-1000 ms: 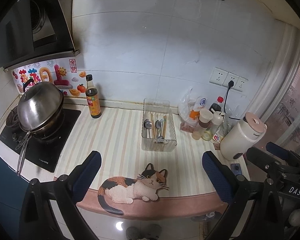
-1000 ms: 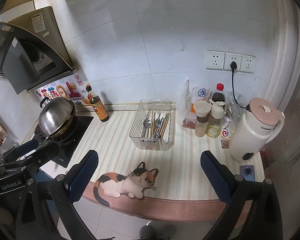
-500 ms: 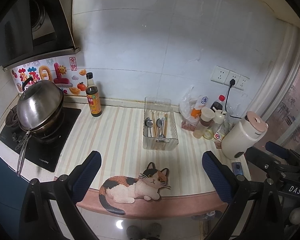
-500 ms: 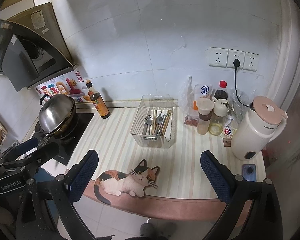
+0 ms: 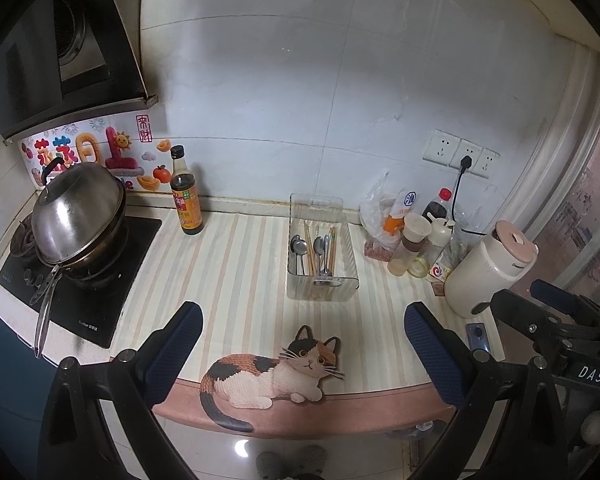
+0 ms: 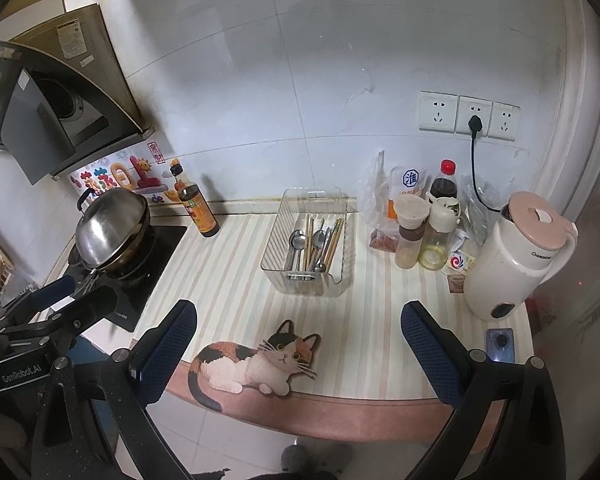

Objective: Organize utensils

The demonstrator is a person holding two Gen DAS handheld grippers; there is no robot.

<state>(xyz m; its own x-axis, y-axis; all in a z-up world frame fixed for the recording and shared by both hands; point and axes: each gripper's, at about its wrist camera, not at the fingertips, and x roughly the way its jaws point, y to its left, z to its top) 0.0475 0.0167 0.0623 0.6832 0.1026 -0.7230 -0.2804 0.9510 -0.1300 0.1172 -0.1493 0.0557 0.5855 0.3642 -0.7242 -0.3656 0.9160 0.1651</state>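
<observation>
A clear plastic bin [image 5: 342, 280] [image 6: 276, 240] stands on the striped counter mat near the back wall. Inside lie metal spoons [image 5: 298, 248] [image 6: 297, 240] and wooden chopsticks [image 5: 332, 246] [image 6: 334, 240], side by side. My left gripper [image 5: 300, 350] is open and empty, held back above the counter's front edge, well short of the bin. My right gripper [image 6: 298, 350] is also open and empty at about the same distance. Each gripper shows at the edge of the other's view.
A lidded pan [image 5: 78, 216] sits on the black cooktop at left, a soy sauce bottle [image 5: 186, 200] beside it. Condiment bottles [image 6: 424, 228], a bag and a white-pink blender jug [image 6: 512, 256] crowd the right. A cat-shaped mat [image 5: 272, 376] lies at the front edge. A phone [image 6: 499, 345] lies at right.
Both grippers have drawn back and slightly up from the counter, so the bin looks smaller and farther. Both stay open and empty.
</observation>
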